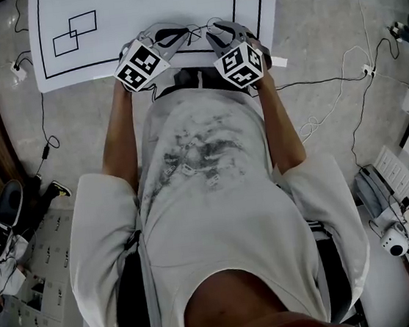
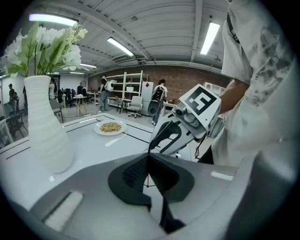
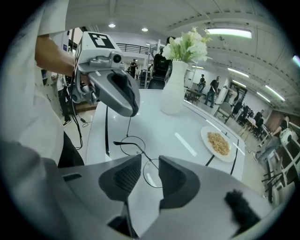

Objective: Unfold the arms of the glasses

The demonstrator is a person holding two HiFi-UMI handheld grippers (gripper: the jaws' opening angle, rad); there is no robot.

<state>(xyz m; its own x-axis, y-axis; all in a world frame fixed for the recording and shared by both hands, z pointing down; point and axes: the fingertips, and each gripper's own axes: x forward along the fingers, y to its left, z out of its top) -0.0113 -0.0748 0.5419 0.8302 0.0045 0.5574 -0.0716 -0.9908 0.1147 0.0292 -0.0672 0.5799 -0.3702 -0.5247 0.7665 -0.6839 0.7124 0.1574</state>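
Thin round wire glasses lie on the white table near its front edge; in the head view the glasses show between both grippers. My left gripper is shut on one thin arm of the glasses, which runs up from the frame into its tip. My right gripper stands open just over the nearer lens, its pads clear of the wire. In the left gripper view the right gripper hangs close ahead of my shut jaws.
A white ribbed vase with white flowers stands on the table, and a plate of food lies farther along it. Black lines and rectangles are drawn on the tabletop. Cables run over the floor.
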